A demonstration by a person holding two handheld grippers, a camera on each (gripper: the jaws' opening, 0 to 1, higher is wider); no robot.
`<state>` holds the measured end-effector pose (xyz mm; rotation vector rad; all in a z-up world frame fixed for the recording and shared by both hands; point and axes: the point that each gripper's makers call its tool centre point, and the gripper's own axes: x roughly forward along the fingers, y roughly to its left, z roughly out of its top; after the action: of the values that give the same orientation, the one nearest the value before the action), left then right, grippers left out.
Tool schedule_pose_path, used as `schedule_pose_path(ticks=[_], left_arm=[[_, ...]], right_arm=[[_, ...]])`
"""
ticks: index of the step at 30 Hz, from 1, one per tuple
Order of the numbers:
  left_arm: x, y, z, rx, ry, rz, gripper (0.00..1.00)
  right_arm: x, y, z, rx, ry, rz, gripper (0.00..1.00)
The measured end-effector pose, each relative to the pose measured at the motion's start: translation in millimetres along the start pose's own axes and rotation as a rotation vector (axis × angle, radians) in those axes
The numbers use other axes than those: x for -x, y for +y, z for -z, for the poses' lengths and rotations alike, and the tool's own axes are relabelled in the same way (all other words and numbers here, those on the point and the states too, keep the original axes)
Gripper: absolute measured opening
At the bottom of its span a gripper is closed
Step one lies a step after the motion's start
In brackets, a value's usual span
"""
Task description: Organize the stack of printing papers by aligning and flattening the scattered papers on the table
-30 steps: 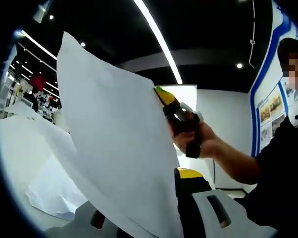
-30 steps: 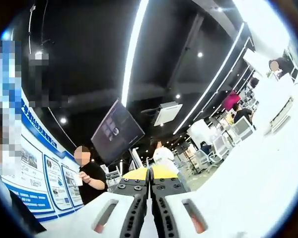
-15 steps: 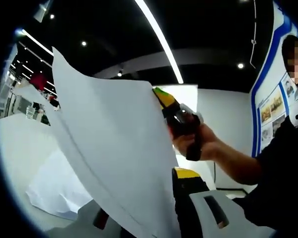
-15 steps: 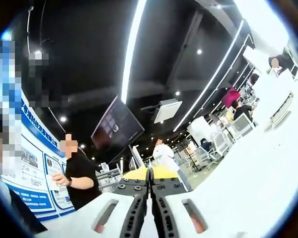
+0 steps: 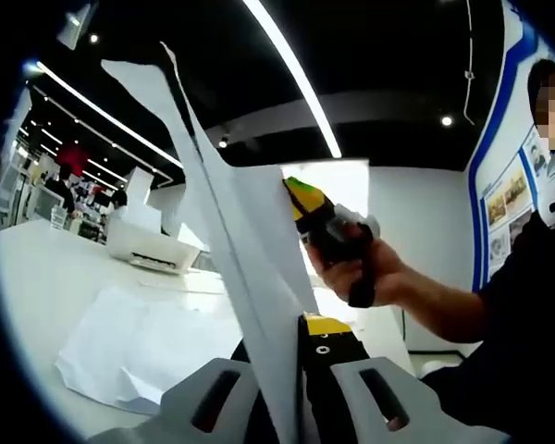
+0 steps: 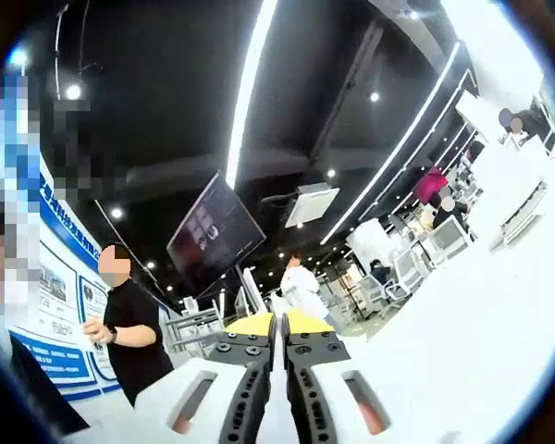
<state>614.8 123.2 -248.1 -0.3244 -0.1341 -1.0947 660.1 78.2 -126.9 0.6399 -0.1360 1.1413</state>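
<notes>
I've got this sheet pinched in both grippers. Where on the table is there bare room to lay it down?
In the left gripper view, bare white tabletop lies between the loose papers and the white printer-like box behind them. Nearer the left gripper it is crowded: those papers spread there, and the held sheet, also clamped by the right gripper, hides the table beyond.

Grey gripper [image 5: 301, 370] bodies, yellow tips, black pads, dark sleeve [image 5: 527, 305]

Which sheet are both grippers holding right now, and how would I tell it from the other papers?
Start at the white table in the left gripper view, where loose papers lie flat. The held sheet stands above them, nearly edge-on, between the left gripper and the right gripper. It alone is lifted.
</notes>
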Motion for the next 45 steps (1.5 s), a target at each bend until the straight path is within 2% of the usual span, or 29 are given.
schedule_pose_path(ticks=[2, 6, 12, 13, 14, 15, 18, 21, 23, 26, 32, 37, 40, 45], left_arm=[[0, 0.6, -0.4, -0.002, 0.000, -0.004, 0.06], [-1, 0.5, 0.7, -0.007, 0.008, -0.008, 0.06], [-1, 1.6, 2.1, -0.020, 0.023, -0.026, 0.06], [-2, 1.7, 2.9, -0.023, 0.028, -0.029, 0.06], [-2, 1.3, 3.8, -0.026, 0.033, -0.029, 0.06], [-2, 0.7, 4.4, -0.030, 0.037, -0.028, 0.06], [-3, -0.9, 7.9, -0.051, 0.060, -0.029, 0.06], [-2, -1.2, 10.8, -0.067, 0.078, -0.030, 0.06], [-2, -1.7, 12.4, -0.075, 0.088, -0.029, 0.07], [-1, -1.4, 13.8, -0.083, 0.098, -0.031, 0.07], [1, -1.3, 13.4, -0.090, 0.097, -0.029, 0.07], [2, -0.2, 15.5, -0.102, 0.106, -0.029, 0.07], [2, -0.6, 15.9, -0.104, 0.107, -0.031, 0.07], [2, 0.5, 16.1, -0.103, 0.107, -0.034, 0.07]], right_arm=[[4, 3, -2.7, 0.054, 0.019, -0.011, 0.10], [16, 2, -8.0, 0.130, 0.038, 0.003, 0.17], [39, -3, -10.3, 0.268, 0.059, 0.062, 0.36], [43, -2, -8.9, 0.273, 0.068, 0.070, 0.38], [49, -2, -2.7, 0.280, 0.113, 0.078, 0.40], [51, 0, -0.7, 0.291, 0.126, 0.078, 0.40], [62, 9, 5.9, 0.388, 0.156, 0.079, 0.43], [72, 16, 17.6, 0.471, 0.216, 0.078, 0.43], [77, 17, 24.7, 0.495, 0.254, 0.082, 0.45], [84, 13, 29.0, 0.501, 0.281, 0.100, 0.46], [96, 7, 28.8, 0.494, 0.284, 0.132, 0.46], [107, 3, 40.9, 0.493, 0.316, 0.149, 0.46], [116, -3, 51.4, 0.492, 0.360, 0.170, 0.46], [123, -5, 55.3, 0.484, 0.378, 0.193, 0.48]])
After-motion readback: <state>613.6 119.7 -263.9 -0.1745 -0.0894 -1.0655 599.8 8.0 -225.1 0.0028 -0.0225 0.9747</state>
